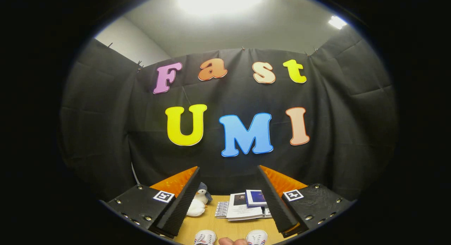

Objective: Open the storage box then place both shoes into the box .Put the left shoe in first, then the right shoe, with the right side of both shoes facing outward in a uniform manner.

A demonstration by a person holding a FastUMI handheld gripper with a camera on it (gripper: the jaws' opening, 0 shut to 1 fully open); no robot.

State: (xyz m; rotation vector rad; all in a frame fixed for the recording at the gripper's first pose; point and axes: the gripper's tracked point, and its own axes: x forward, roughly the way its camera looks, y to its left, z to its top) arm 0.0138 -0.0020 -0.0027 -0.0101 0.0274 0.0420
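Note:
My gripper (228, 172) is held high and level, open, with nothing between its fingers. Far below, between the fingers, the tips of two white shoes show on the wooden table (225, 227): one shoe (205, 237) to the left, the other shoe (256, 237) to the right. A fingertip of a person's hand (232, 241) pokes in between the two shoes. Most of each shoe is hidden below the view.
Beyond the shoes, a stack of booklets and papers (245, 205) lies at the back of the table. A small white plush bird (199, 202) with a dark cap sits beside the left finger. The black cloth wall stands behind the table.

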